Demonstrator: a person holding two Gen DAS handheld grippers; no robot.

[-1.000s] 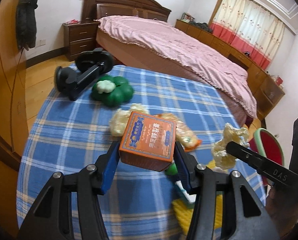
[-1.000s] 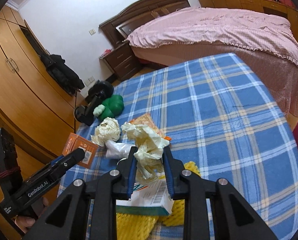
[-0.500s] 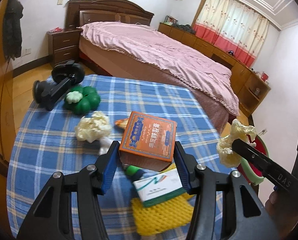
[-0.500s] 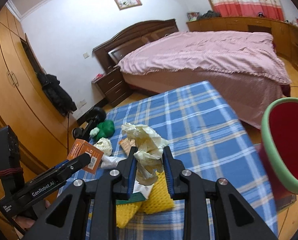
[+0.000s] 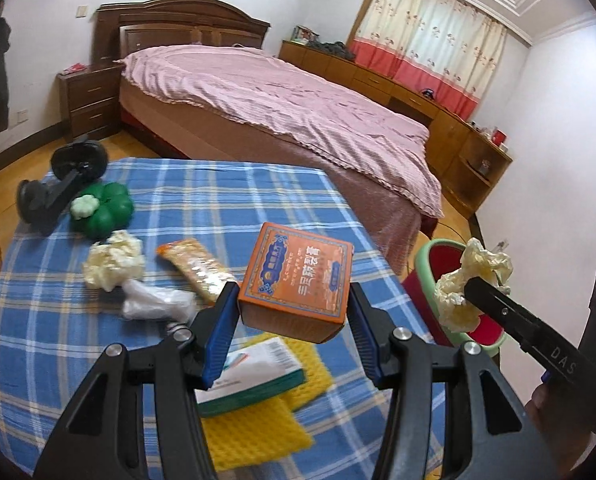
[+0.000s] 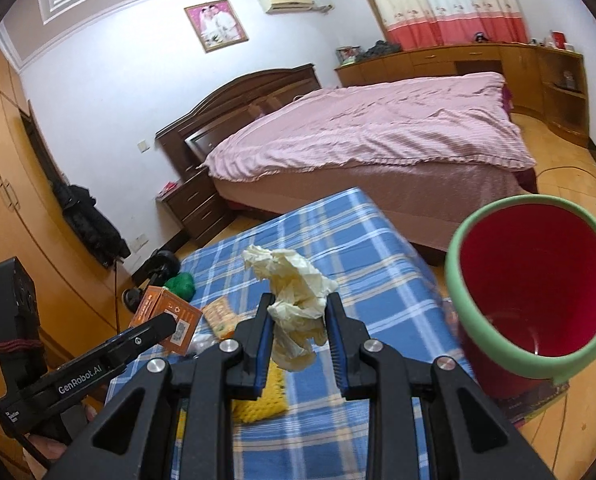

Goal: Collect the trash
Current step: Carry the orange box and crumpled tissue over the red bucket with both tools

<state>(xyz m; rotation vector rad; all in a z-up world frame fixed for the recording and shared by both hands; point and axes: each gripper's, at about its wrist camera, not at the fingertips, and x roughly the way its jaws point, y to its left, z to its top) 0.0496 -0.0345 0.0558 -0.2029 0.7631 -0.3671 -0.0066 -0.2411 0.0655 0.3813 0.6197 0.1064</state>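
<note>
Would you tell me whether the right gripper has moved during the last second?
Yes. The right gripper, shut on the crumpled paper, moved off the table toward the red bin.

Red bin [image 6: 534, 280] mouth open and unobstructed, table edge [image 6: 414, 252] beside it

Soft, even daylight fills both views — it comes through the cream-and-red floral curtains [image 5: 430, 40] at the upper right of each frame, which glow pale and slightly washed out. Shadows are faint: only a dim patch lies under the orange printed cardboard box [image 5: 296, 284] on the blue plaid-clothed table [image 5: 226, 196]. Fisheye distortion bows the walls and ceiling mouldings, and black vignette fills the corners. The lower table edge and the red bin with a green rim [image 6: 532, 292] look smeared — slight motion blur.
</note>
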